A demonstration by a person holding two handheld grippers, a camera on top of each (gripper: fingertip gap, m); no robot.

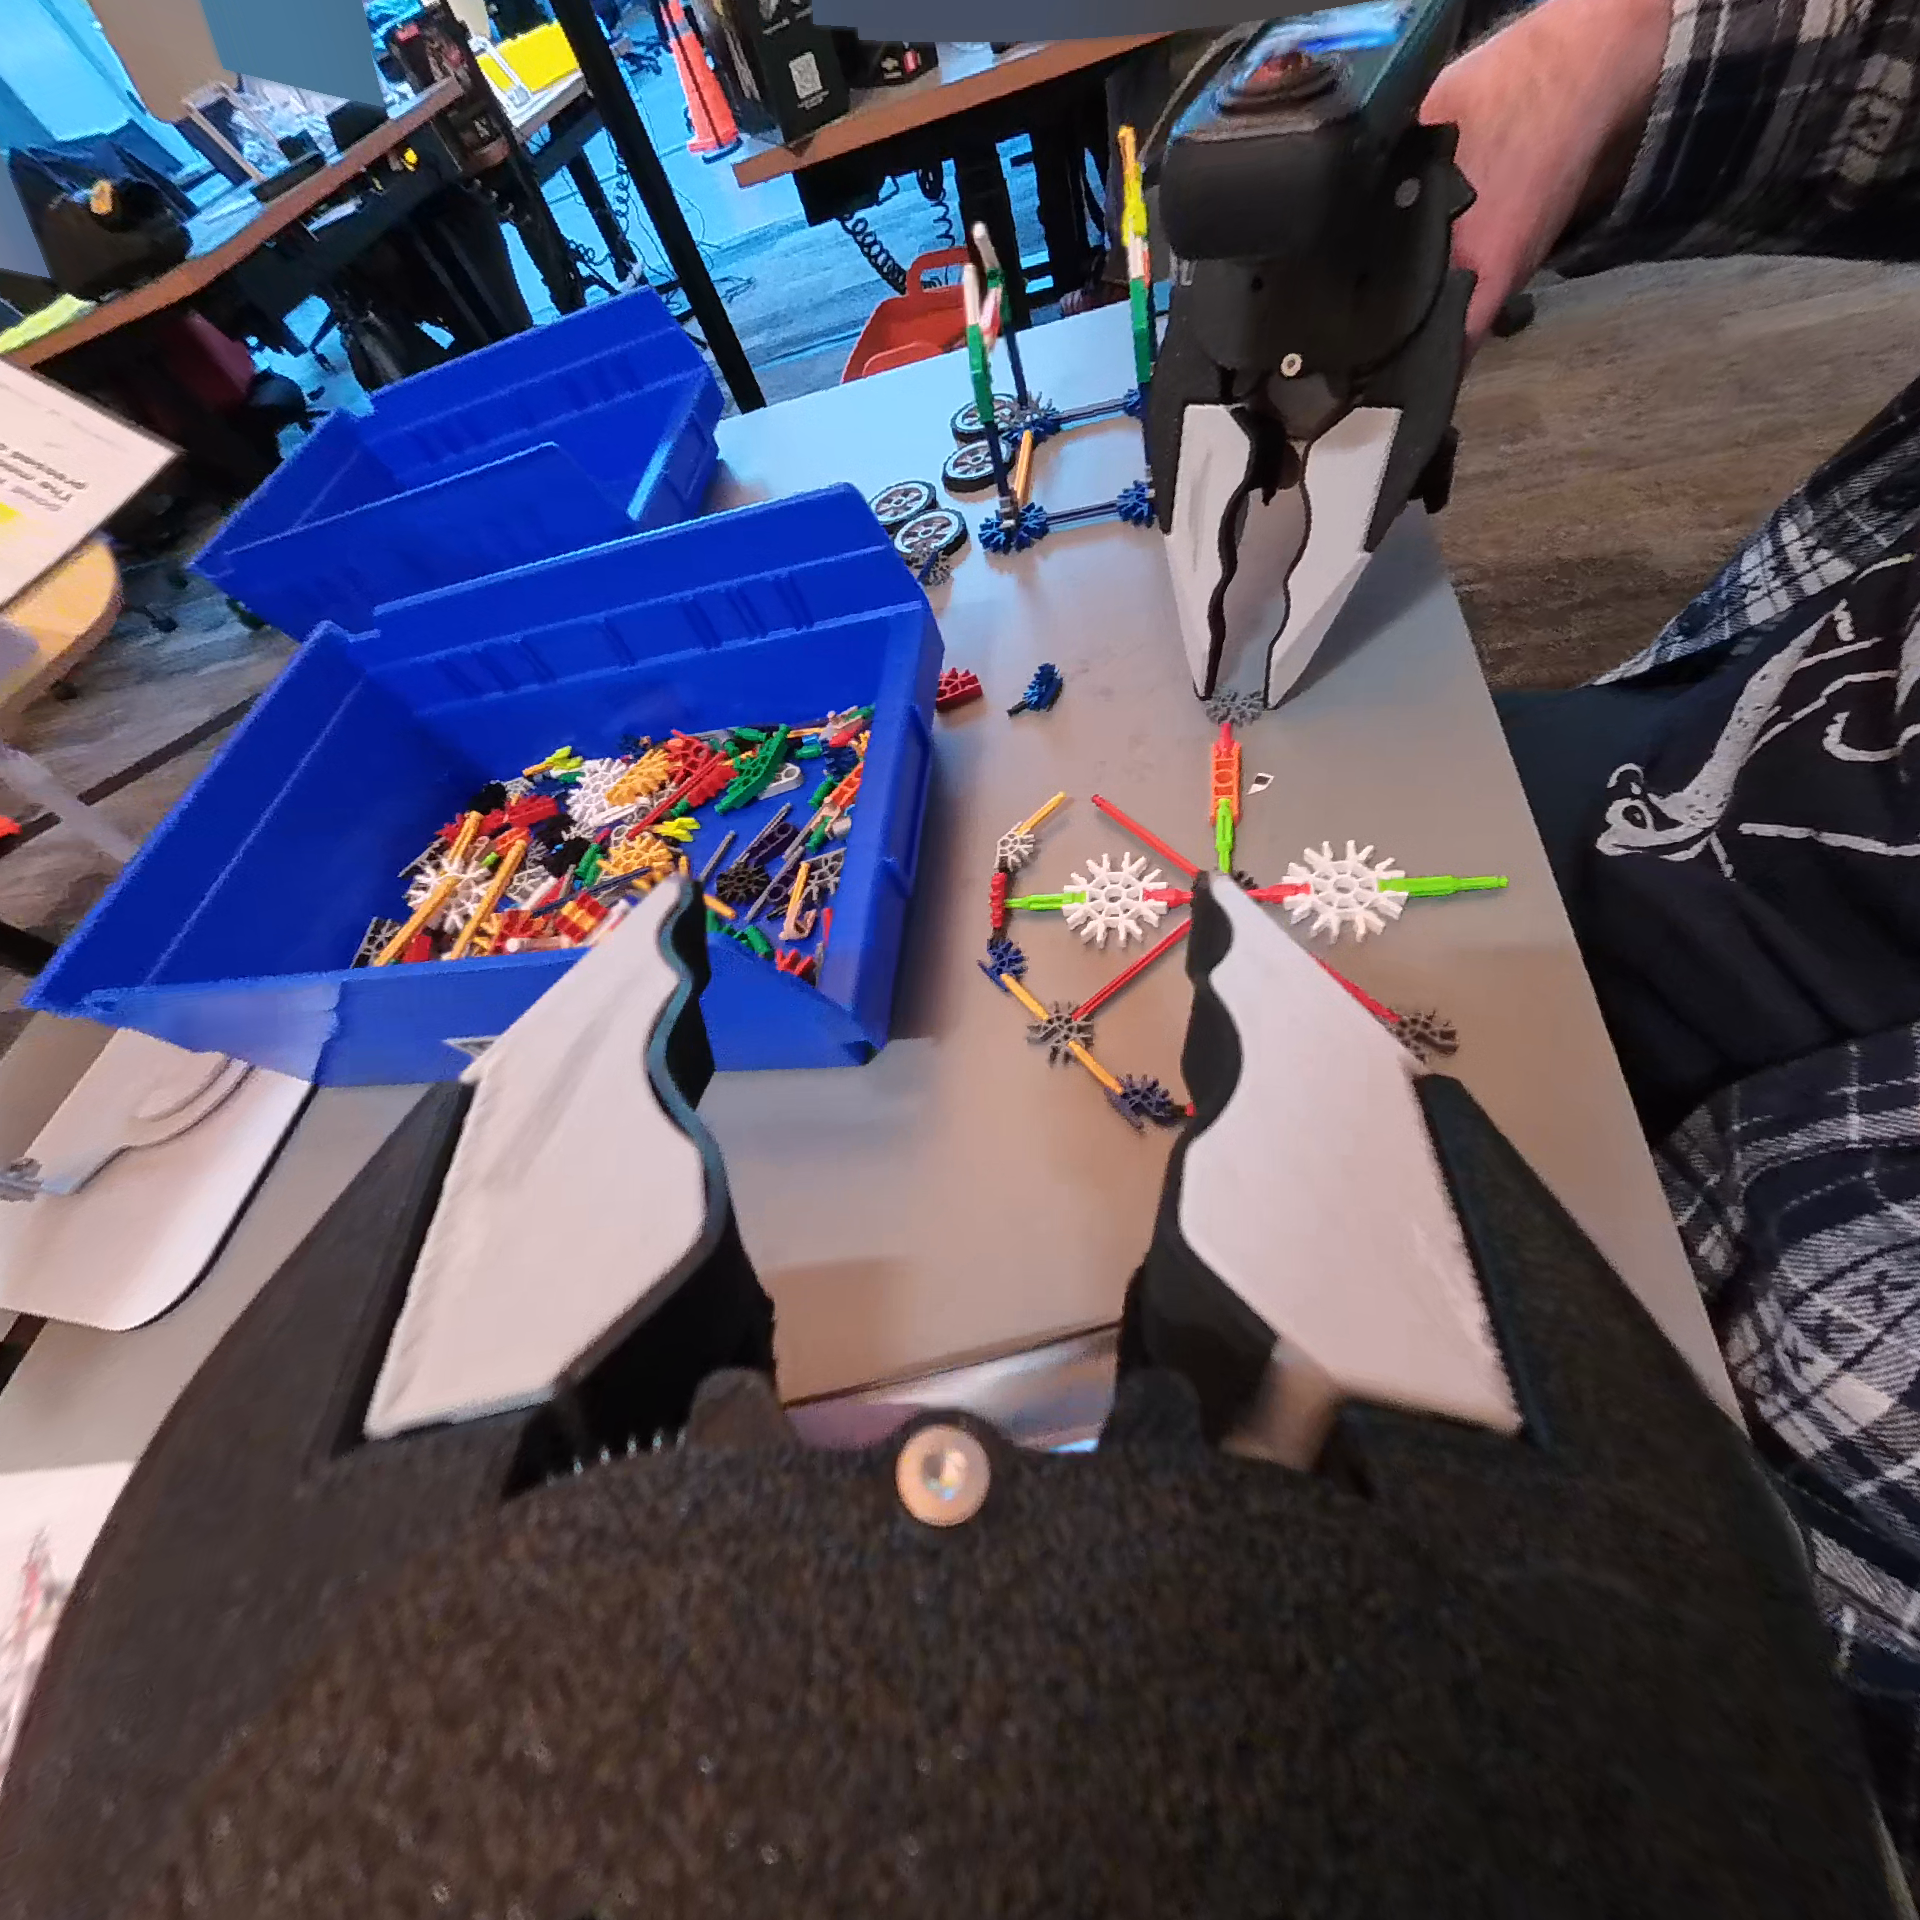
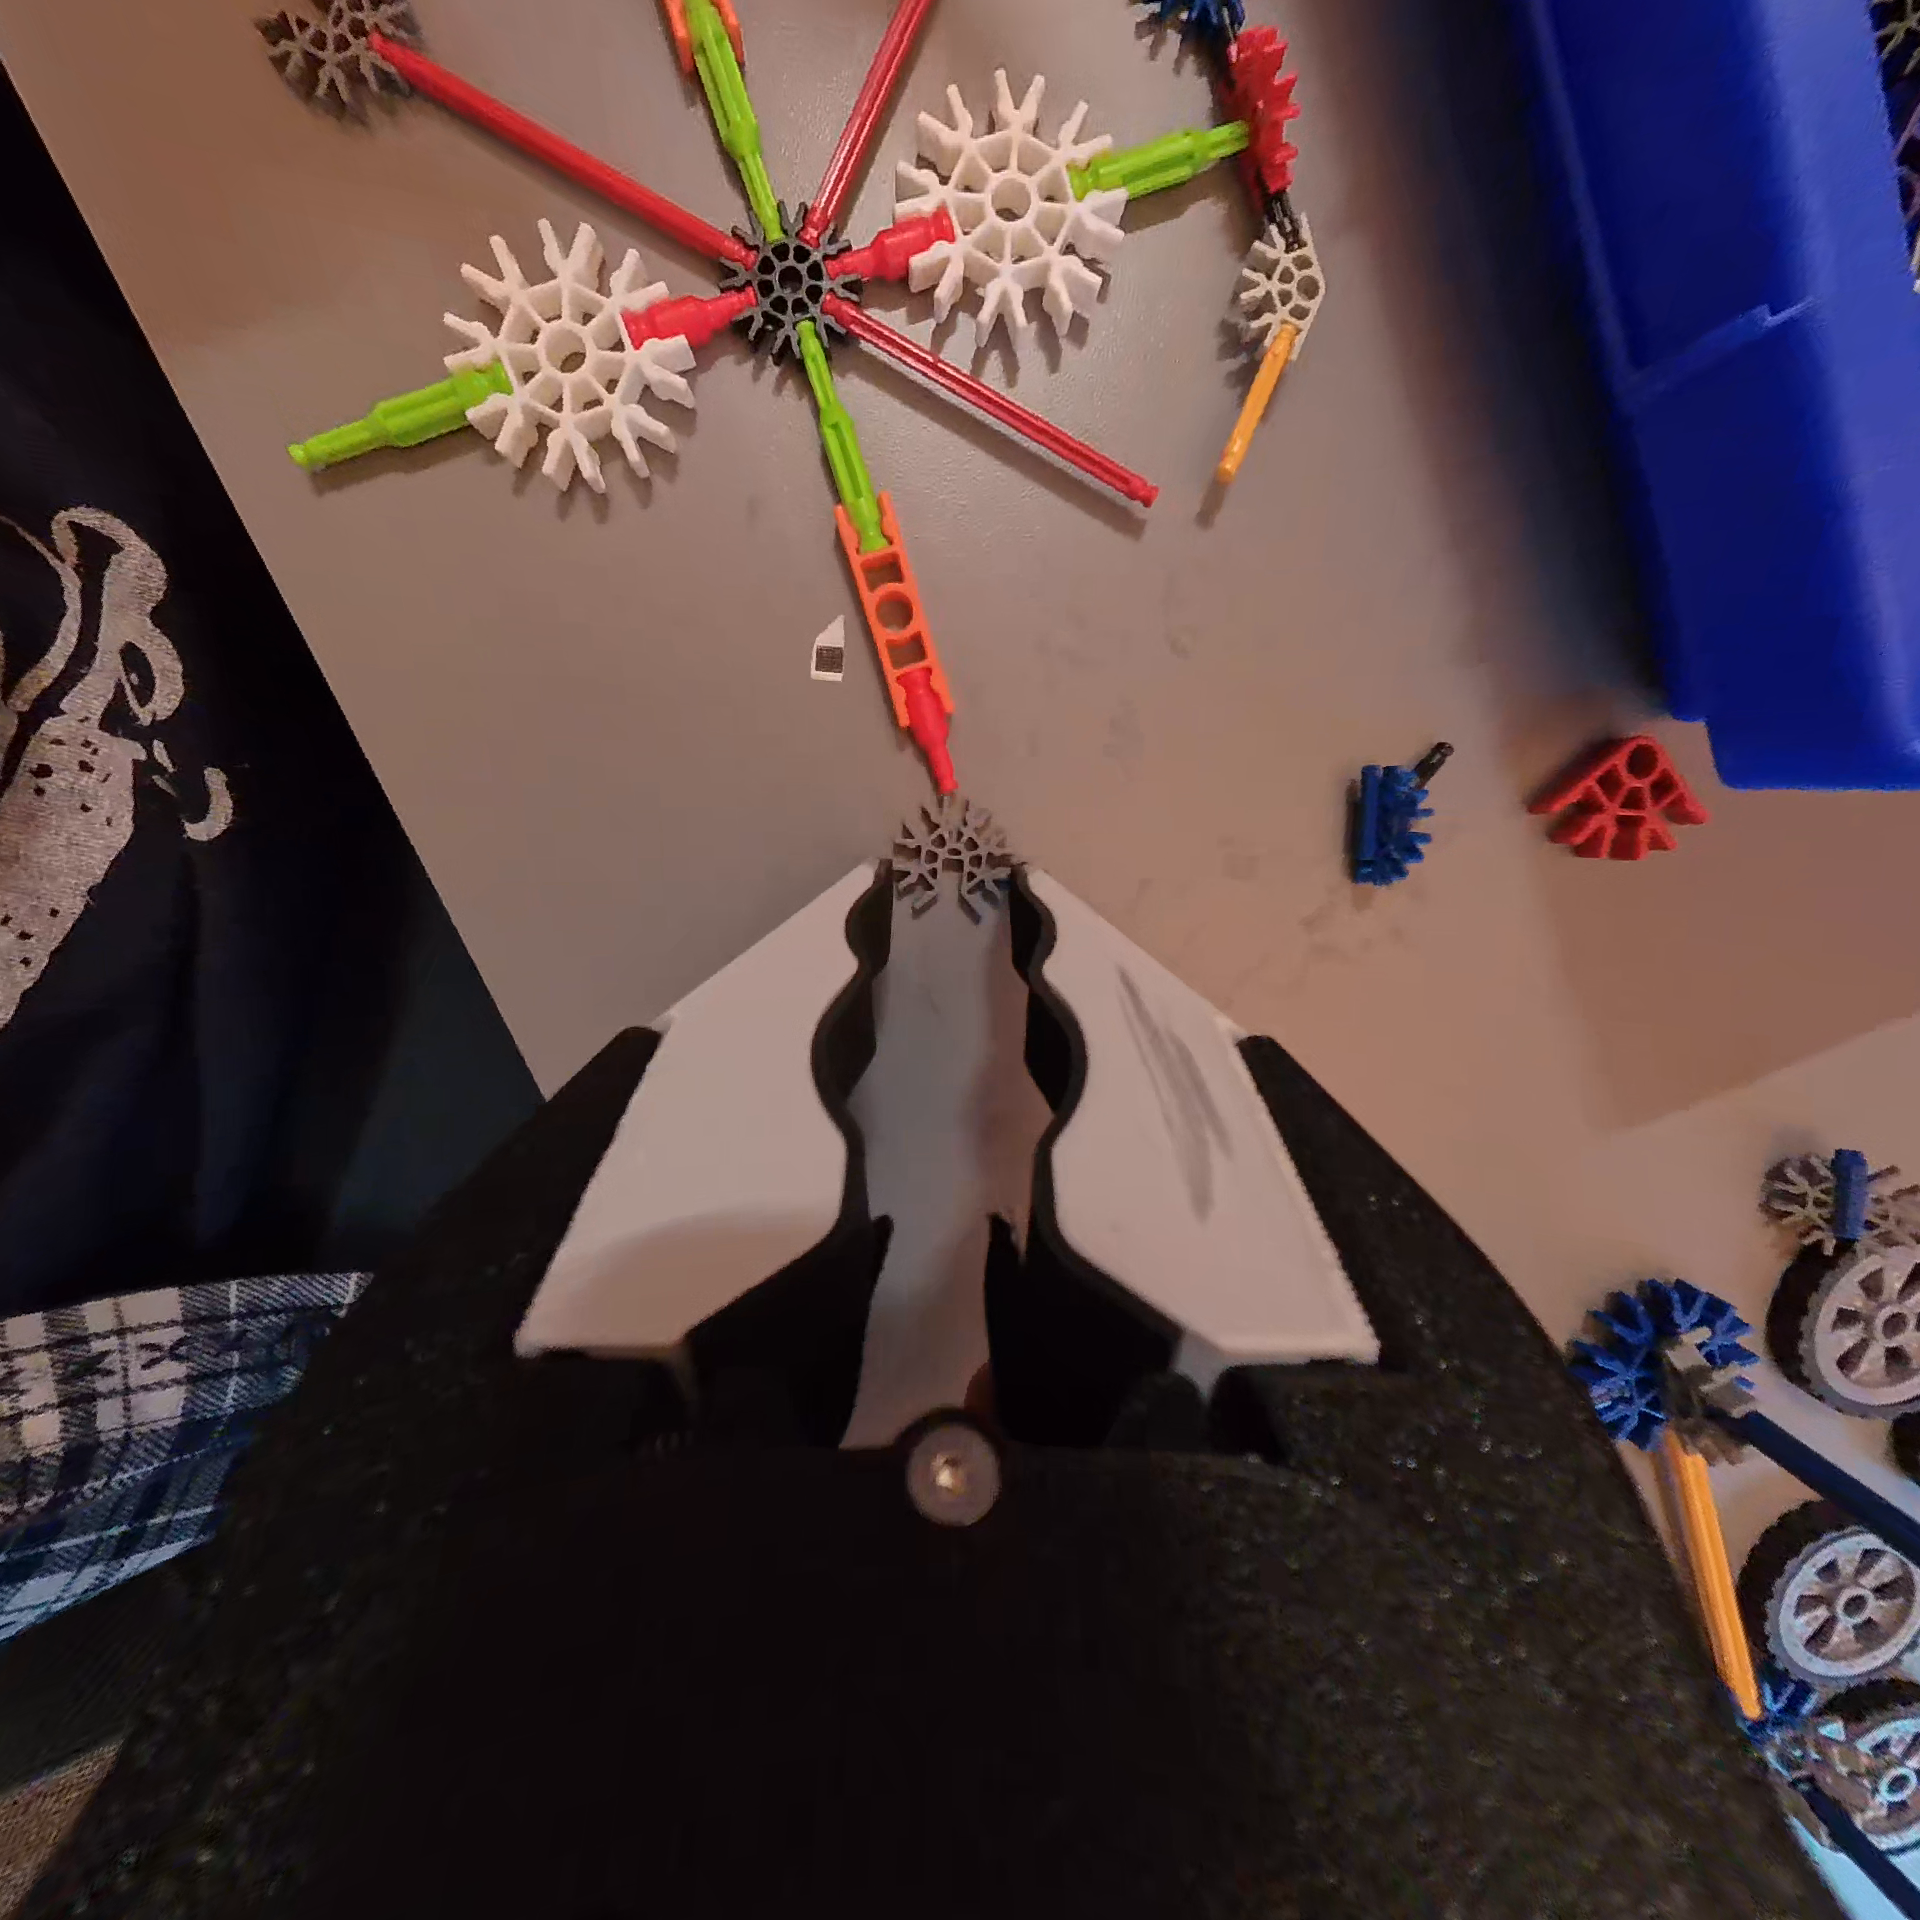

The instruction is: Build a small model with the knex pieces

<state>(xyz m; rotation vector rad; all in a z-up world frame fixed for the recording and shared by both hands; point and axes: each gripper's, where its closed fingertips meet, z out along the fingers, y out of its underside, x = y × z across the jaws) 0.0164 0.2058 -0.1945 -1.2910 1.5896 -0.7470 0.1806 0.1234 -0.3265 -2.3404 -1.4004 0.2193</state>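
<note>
While the right gripper (image 2: 951, 868) pinches a grey connector (image 2: 953, 850), the spread, empty left gripper (image 1: 940, 894) faces a parts-filled blue bin (image 1: 260, 831)

I am looking into what appears to be a lab or maker workshop: long wood-topped workbenches (image 1: 343, 177) on black frames are stretching back across the room, an orange traffic cone (image 1: 704, 83) is standing on the floor, and blue plastic parts bins (image 1: 582, 665) are sitting on the grey table (image 1: 935, 1195) nearest me.
</note>
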